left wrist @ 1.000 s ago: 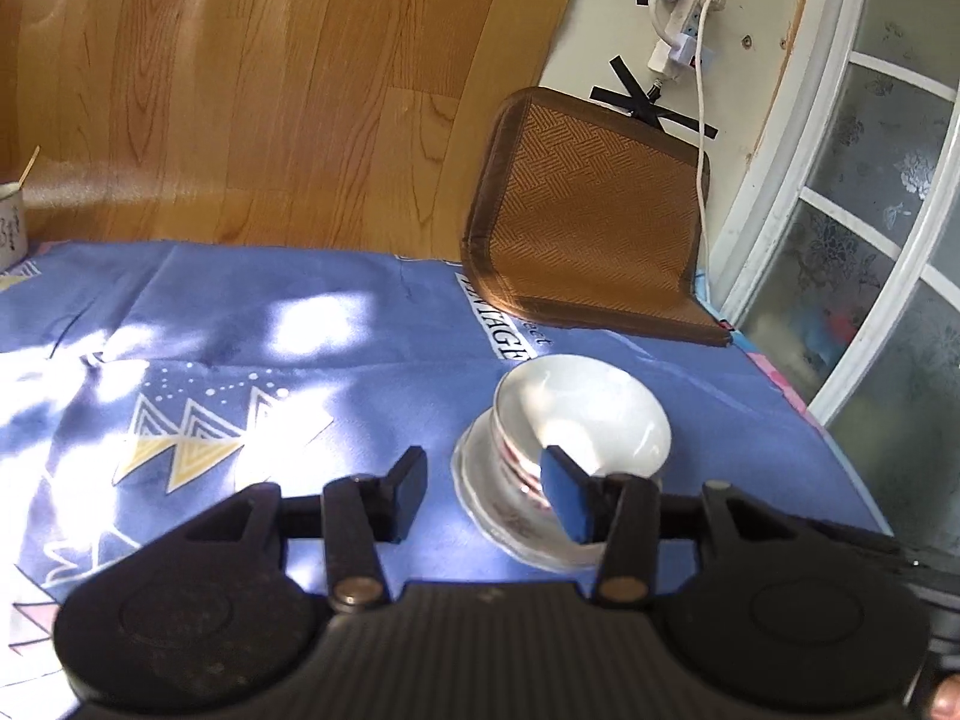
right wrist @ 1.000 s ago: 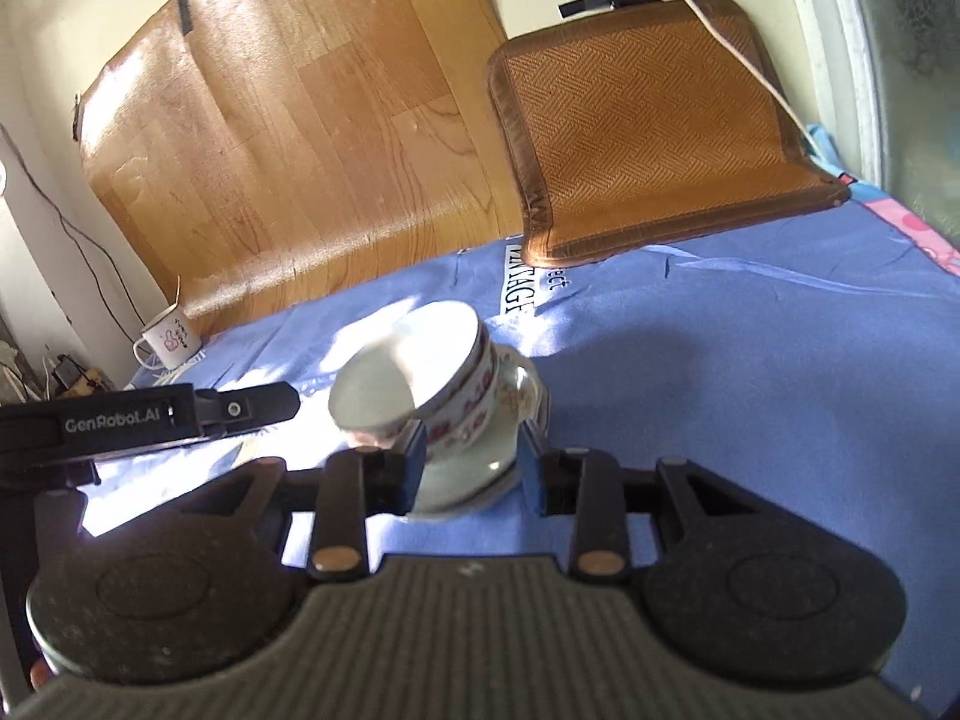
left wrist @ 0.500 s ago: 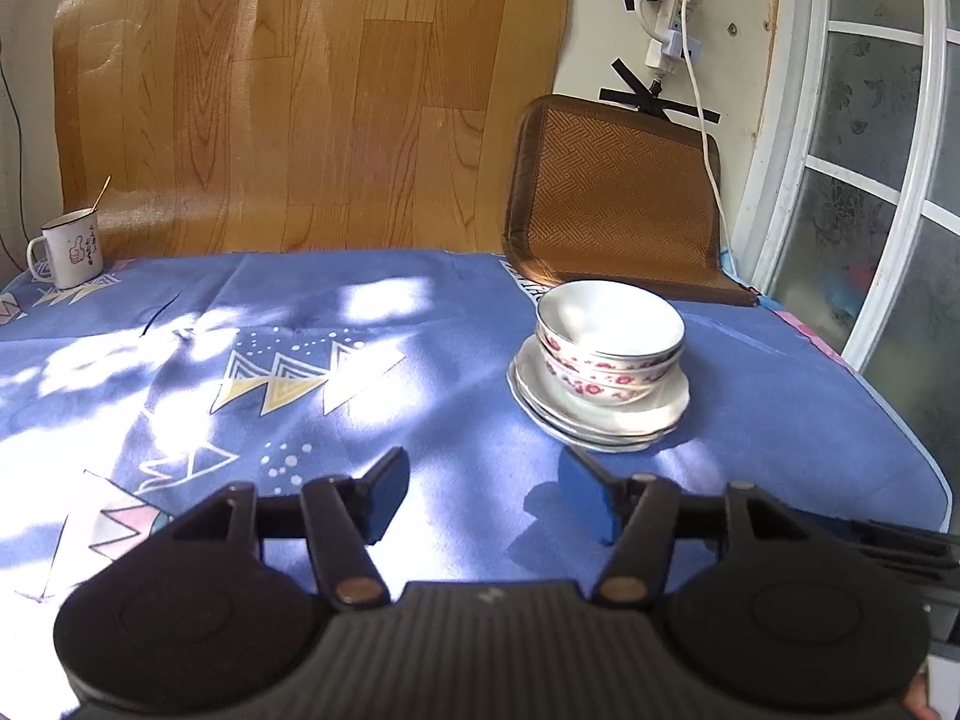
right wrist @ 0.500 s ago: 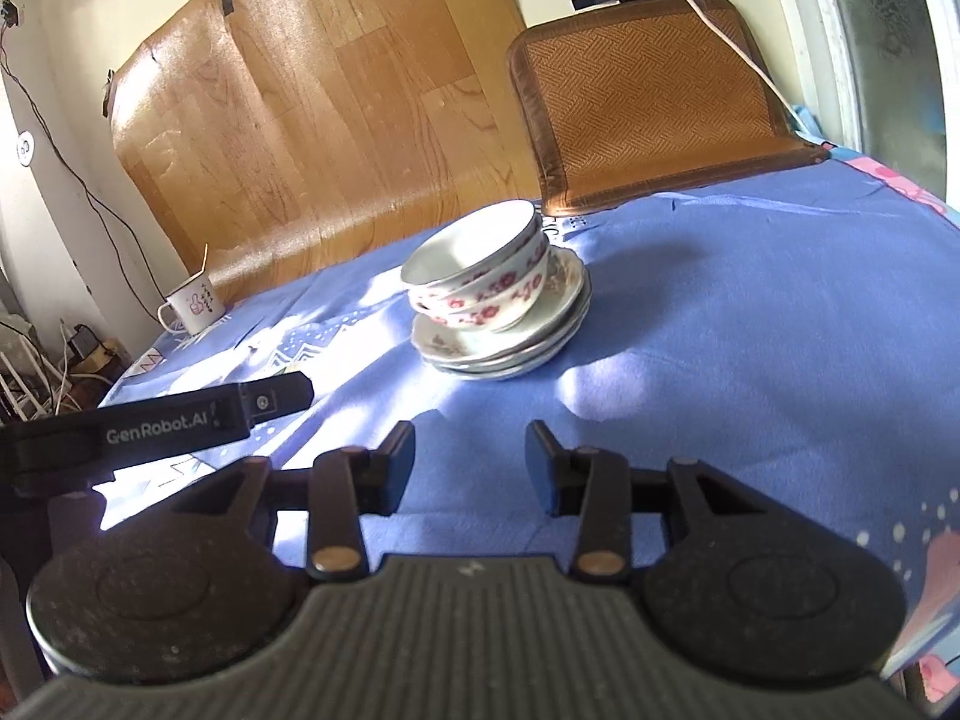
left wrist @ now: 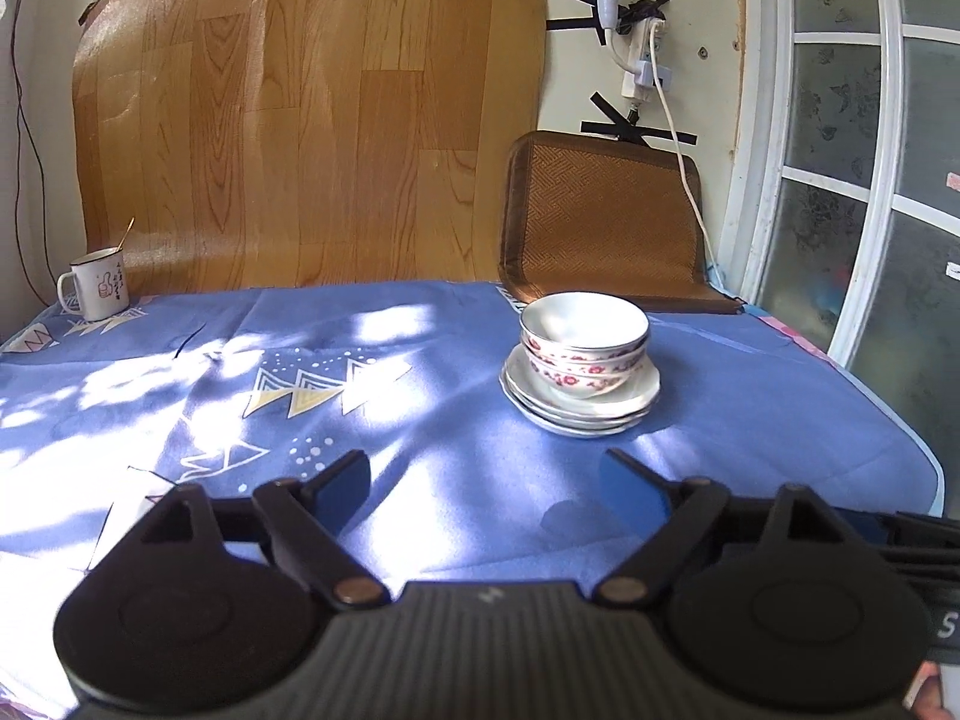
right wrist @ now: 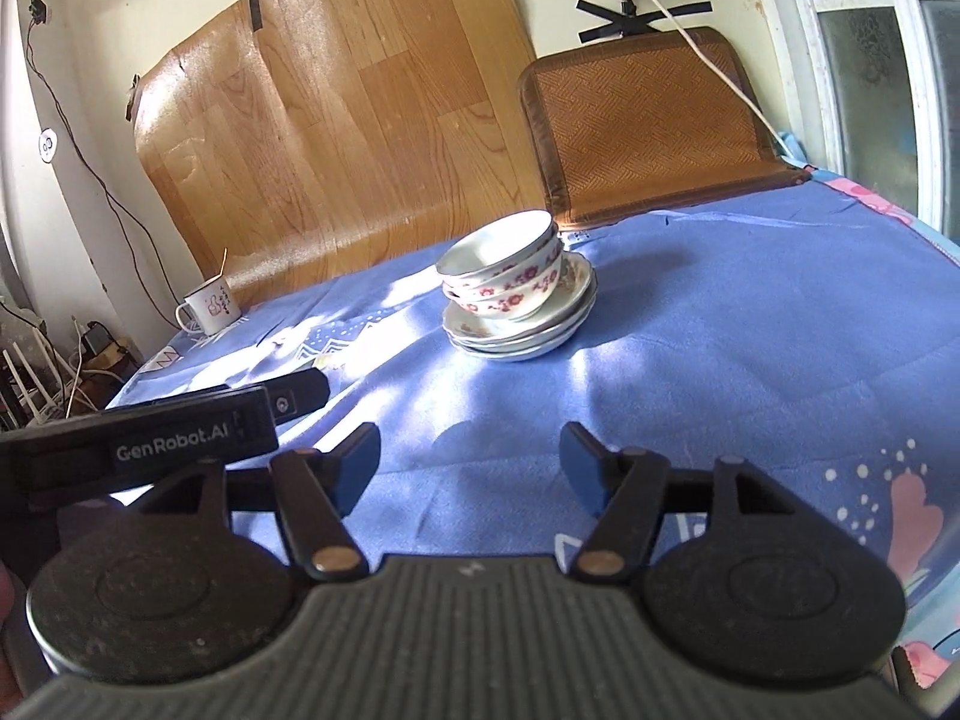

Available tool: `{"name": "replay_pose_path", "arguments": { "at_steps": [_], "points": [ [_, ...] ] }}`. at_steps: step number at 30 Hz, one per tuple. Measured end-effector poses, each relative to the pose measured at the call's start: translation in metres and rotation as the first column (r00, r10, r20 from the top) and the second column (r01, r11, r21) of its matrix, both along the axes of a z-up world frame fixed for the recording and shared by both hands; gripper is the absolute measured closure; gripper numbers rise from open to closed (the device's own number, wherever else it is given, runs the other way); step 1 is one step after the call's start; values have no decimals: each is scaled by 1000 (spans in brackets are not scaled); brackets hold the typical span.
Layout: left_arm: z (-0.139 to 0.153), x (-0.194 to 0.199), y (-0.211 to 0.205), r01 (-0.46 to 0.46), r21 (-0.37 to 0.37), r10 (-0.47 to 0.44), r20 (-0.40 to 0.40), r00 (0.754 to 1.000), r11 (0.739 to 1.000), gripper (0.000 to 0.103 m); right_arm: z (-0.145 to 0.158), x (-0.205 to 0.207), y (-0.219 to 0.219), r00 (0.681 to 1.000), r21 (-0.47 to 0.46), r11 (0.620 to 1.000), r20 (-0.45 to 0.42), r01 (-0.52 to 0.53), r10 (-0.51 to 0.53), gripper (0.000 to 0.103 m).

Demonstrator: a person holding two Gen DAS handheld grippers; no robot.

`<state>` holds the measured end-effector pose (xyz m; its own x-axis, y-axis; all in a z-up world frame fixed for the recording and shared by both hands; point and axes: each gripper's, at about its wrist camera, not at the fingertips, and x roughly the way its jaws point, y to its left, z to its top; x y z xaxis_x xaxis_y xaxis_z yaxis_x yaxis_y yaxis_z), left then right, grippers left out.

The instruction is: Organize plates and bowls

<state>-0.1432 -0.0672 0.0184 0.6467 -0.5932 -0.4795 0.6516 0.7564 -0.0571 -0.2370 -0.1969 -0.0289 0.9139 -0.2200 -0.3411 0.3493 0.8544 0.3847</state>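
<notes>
Stacking looks done as far as I can judge: bowls nested one in another, sitting on a pile of plates, all in one column on the blue tablecloth, right of centre and in front of the woven mat leaning on the wall. No other loose plate or bowl shows in either view. Top bowl sits slightly tilted in the right wrist view, so maybe a nudge to square it; otherwise nothing obviously left.

Left to right:
- Enamel mug with a spoon at the far left corner of the cloth, well apart from the stack. Not part of the job.
- Left gripper: jaws have just been opening, now spread wide, nothing between them. Low over the near part of the cloth, angled a bit downward, well short of the stack.
- Right gripper: jaws also just been opening, now wide and empty. Same sort of pose, low, pointed toward the stack, clear of it. Left unit's body shows just beside it at lower left.

Both hands off the crockery; stack stands on its own.
</notes>
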Motion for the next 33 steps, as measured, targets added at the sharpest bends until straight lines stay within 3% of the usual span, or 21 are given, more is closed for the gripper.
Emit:
{"name": "replay_pose_path", "arguments": {
  "at_steps": [3, 10, 24, 33],
  "points": [
    [0, -2, 6, -24, -14, 24, 6, 1000, 1000, 0, -1, -6, 2, 1000, -1, 1000, 13, 20, -20, 24],
    [-10, -3, 3, -38, 20, 39, -23, 999, 999, 0, -6, -10, 4, 999, 15, 999, 23, 39, -39, 20],
    [-27, -6, 15, -108, -14, 108, -14, 994, 994, 0, -10, -9, 10, 999, 35, 999, 19, 31, -32, 17],
    [-41, -3, 9, -108, 78, 114, -79, 990, 991, 0, -12, -7, 9, 1000, 44, 999, 12, 27, -27, 13]
  ]
}}
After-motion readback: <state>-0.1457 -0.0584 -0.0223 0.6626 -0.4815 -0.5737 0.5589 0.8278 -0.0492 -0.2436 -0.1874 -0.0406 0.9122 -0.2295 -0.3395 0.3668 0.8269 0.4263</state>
